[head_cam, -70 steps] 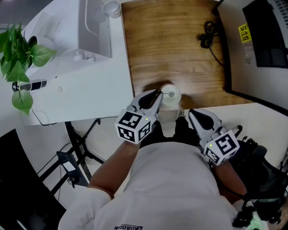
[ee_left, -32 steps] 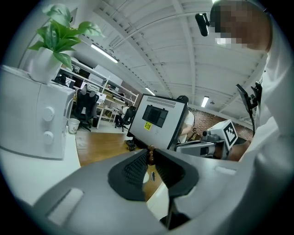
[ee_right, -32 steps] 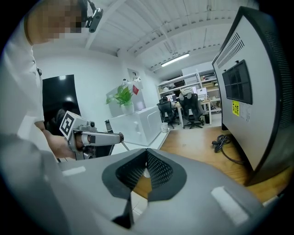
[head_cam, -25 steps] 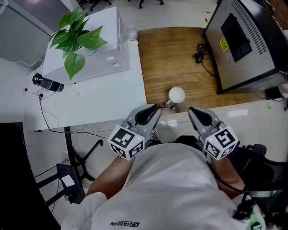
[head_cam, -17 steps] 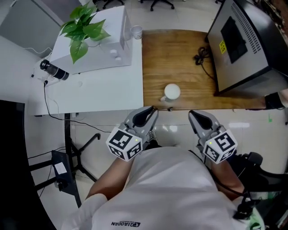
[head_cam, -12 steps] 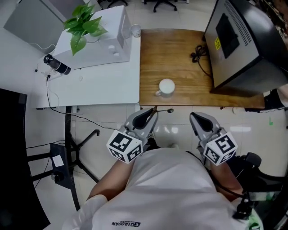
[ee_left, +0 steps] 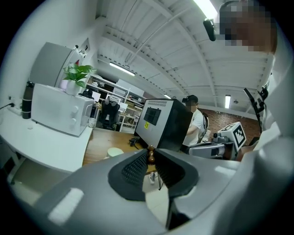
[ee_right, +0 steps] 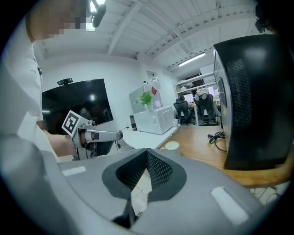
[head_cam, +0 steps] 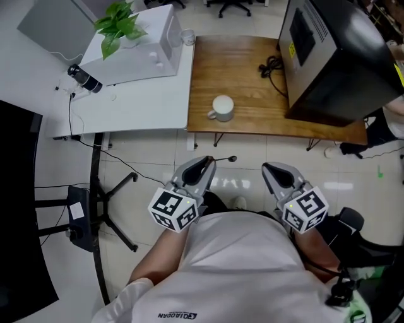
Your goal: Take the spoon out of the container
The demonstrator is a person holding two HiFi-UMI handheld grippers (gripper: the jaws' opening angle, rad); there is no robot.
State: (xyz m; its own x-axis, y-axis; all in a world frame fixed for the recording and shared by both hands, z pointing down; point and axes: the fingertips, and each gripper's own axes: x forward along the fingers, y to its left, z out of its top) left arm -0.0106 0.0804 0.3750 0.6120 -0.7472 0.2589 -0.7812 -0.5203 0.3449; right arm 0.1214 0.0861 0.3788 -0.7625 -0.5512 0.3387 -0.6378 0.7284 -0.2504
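Note:
A white cup (head_cam: pixel 222 107) stands near the front edge of the wooden table (head_cam: pixel 246 76); it also shows as the cup (ee_left: pixel 115 151) and the cup (ee_right: pixel 172 146). My left gripper (head_cam: pixel 206 165) is held over the floor, well back from the table, shut on a thin spoon (head_cam: pixel 222 159) that pokes out toward the right. In the left gripper view the spoon's brown handle end (ee_left: pixel 150 155) sits pinched between the pads of that gripper (ee_left: pixel 150 159). My right gripper (head_cam: pixel 273 170) hangs level beside it with its jaws together and nothing in them, seen in its own view (ee_right: pixel 147 153).
A white table (head_cam: pixel 126 94) at the left carries a microwave (head_cam: pixel 142 44), a plant (head_cam: pixel 120 16), a dark bottle (head_cam: pixel 85 79) and a paper cup (head_cam: pixel 187 38). A big black machine (head_cam: pixel 328 57) and a cable (head_cam: pixel 270 63) fill the wooden table's right. Another person (ee_left: pixel 196 124) stands behind.
Both grippers have drawn back from the table edge to over the floor. The spoon has come along in the left gripper; the cup stays on the table, farther away.

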